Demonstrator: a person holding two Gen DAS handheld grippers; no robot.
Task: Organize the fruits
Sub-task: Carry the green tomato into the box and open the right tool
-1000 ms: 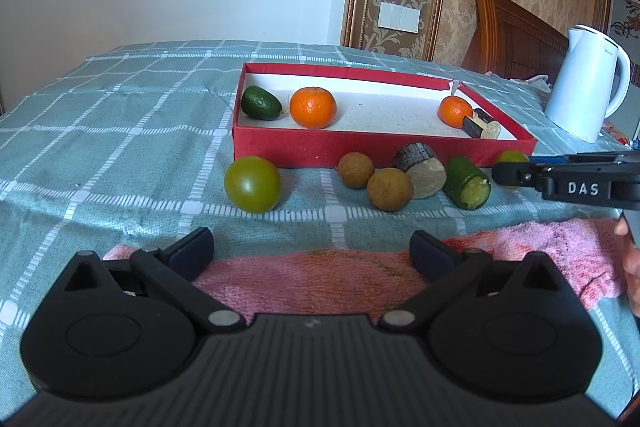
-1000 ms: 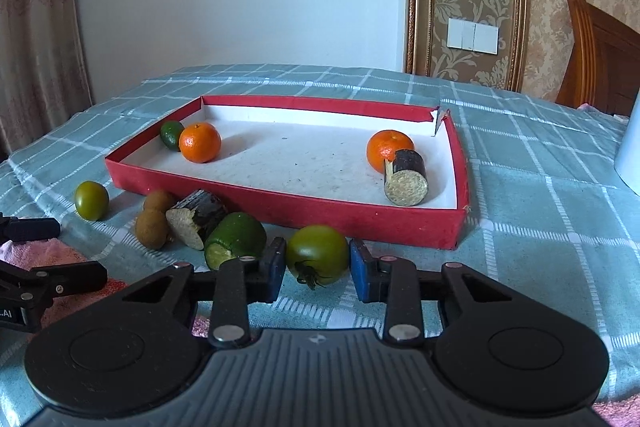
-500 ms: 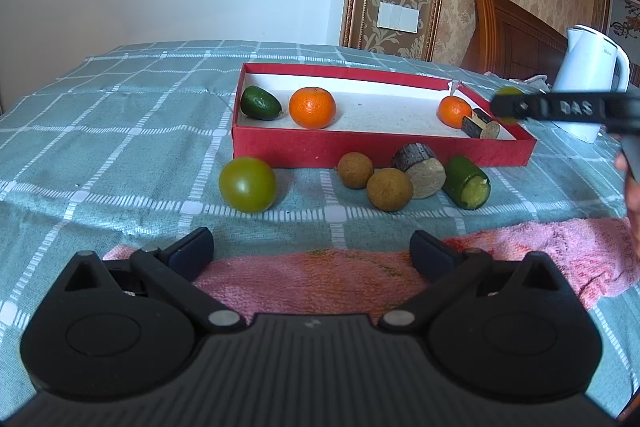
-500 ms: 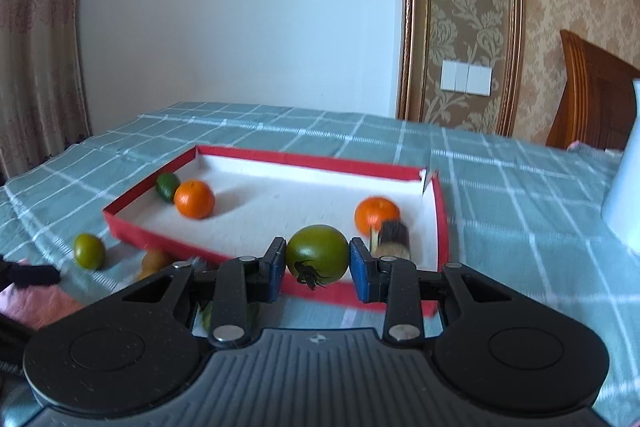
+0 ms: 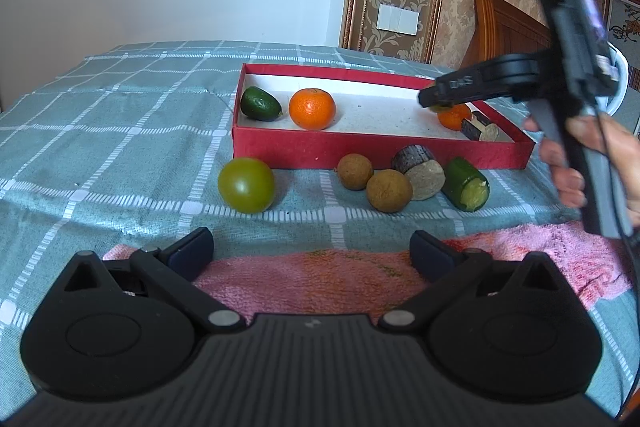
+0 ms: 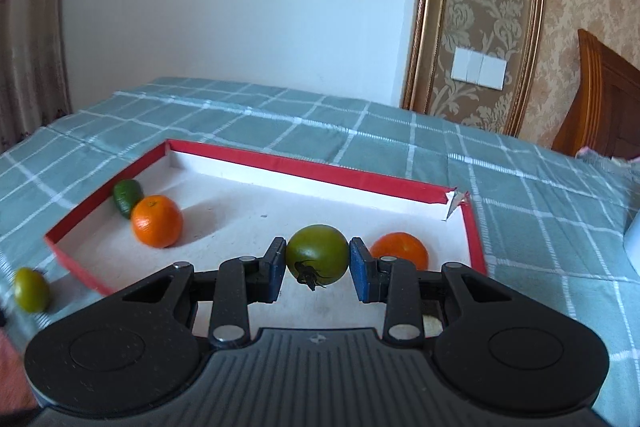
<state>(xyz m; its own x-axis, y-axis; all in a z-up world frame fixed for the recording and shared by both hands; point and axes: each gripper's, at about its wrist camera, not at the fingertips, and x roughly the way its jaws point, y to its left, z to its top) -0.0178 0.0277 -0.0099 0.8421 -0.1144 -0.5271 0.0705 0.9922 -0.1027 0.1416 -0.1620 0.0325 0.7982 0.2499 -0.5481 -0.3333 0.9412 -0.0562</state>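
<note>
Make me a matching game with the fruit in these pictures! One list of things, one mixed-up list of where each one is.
Things:
1. green tomato with the stem
2. other green tomato
3. dark green fruit
4. cut cucumber piece

Places:
A. in the red box, in its left corner beside an orange
B. on the cloth, at the right end of the row in front of the box
C. pinched in the right gripper, above the box
D. alone on the cloth, in front of the box's left corner

Pairs: 1-C, 2-D, 3-A, 4-B
</note>
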